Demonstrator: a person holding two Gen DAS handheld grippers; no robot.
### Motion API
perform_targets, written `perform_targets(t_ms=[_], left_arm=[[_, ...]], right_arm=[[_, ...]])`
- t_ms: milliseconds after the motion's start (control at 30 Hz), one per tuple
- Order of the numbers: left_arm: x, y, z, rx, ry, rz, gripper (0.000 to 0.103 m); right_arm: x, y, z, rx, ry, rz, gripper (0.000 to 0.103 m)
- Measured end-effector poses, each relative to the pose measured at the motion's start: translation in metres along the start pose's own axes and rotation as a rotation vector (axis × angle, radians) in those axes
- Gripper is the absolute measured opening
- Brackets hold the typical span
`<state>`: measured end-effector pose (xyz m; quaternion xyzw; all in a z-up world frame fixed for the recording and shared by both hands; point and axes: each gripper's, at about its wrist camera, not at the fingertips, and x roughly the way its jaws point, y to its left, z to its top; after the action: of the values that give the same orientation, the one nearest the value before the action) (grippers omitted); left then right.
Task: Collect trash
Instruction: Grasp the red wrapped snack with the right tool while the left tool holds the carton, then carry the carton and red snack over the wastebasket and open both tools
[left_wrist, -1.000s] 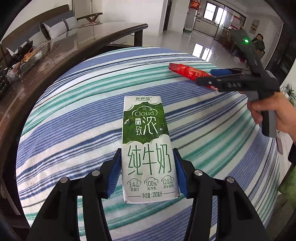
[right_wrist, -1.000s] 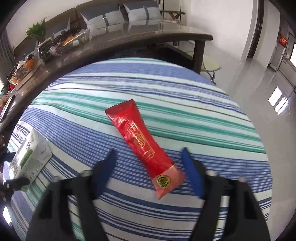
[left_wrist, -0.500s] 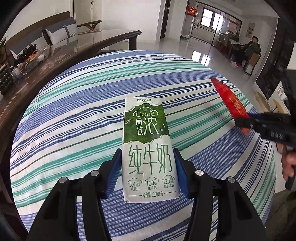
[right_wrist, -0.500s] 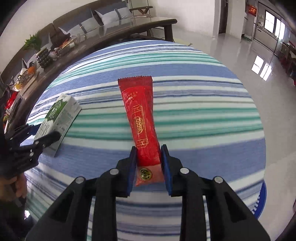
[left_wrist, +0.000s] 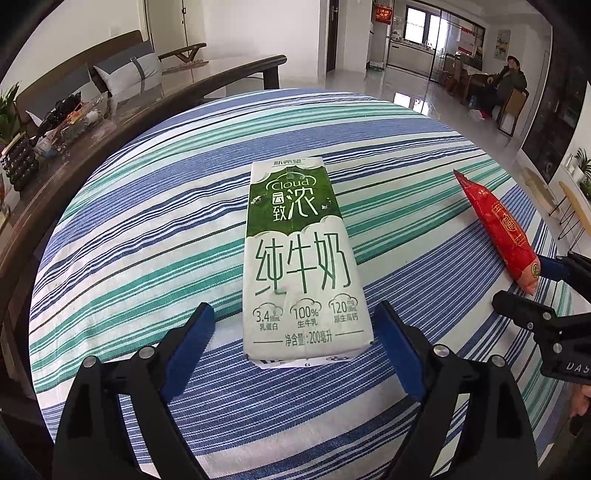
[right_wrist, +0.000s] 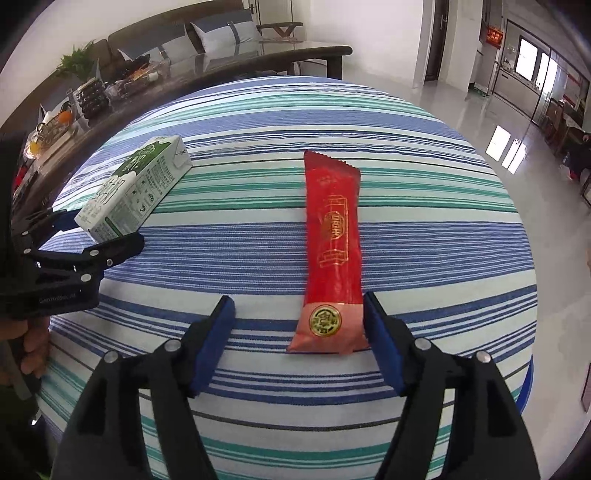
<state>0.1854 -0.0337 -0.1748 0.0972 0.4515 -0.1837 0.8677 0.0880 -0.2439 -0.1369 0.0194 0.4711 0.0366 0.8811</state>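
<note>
Green-and-white carton (left_wrist: 301, 258), red wrapper (right_wrist: 332, 251), perhaps gold-printed, blue-teal striped cloth (left_wrist: 147, 229).

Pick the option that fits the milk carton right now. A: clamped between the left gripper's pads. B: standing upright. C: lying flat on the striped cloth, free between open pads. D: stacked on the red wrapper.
C: the milk carton lies flat on the striped cloth, with gaps on both sides to the left gripper, whose jaws have just opened.
</note>
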Motion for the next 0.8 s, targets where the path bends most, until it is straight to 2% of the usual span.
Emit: perform_targets(t_ms=[167, 300, 433, 533, 633, 700, 800], left_arm=[[0.003, 0.002, 0.001, -0.009, 0.013, 0.018, 0.098], [0.003, 0.003, 0.001, -0.011, 0.015, 0.015, 0.098], [0.004, 0.002, 0.001, -0.014, 0.016, 0.014, 0.099], [0.005, 0.004, 0.003, -0.010, 0.026, 0.003, 0.099], [0.004, 0.008, 0.009, 0.042, 0.074, -0.032, 0.099], [-0.003, 0.016, 0.015, 0.039, 0.050, -0.046, 0.098], [-0.009, 0.023, 0.030, 0.052, 0.068, -0.137, 0.098]], right_arm=[[0.002, 0.005, -0.001, -0.006, -0.016, -0.003, 0.080], [0.003, 0.005, -0.001, -0.011, -0.017, 0.003, 0.082], [0.002, 0.002, 0.003, -0.016, 0.027, 0.037, 0.082], [-0.001, -0.014, 0.013, 0.037, 0.077, 0.088, 0.082], [-0.009, -0.030, 0.030, 0.067, 0.095, 0.109, 0.082], [-0.009, -0.034, 0.041, 0.065, 0.119, 0.118, 0.082], [-0.002, -0.029, 0.054, 0.022, 0.167, 0.113, 0.079]])
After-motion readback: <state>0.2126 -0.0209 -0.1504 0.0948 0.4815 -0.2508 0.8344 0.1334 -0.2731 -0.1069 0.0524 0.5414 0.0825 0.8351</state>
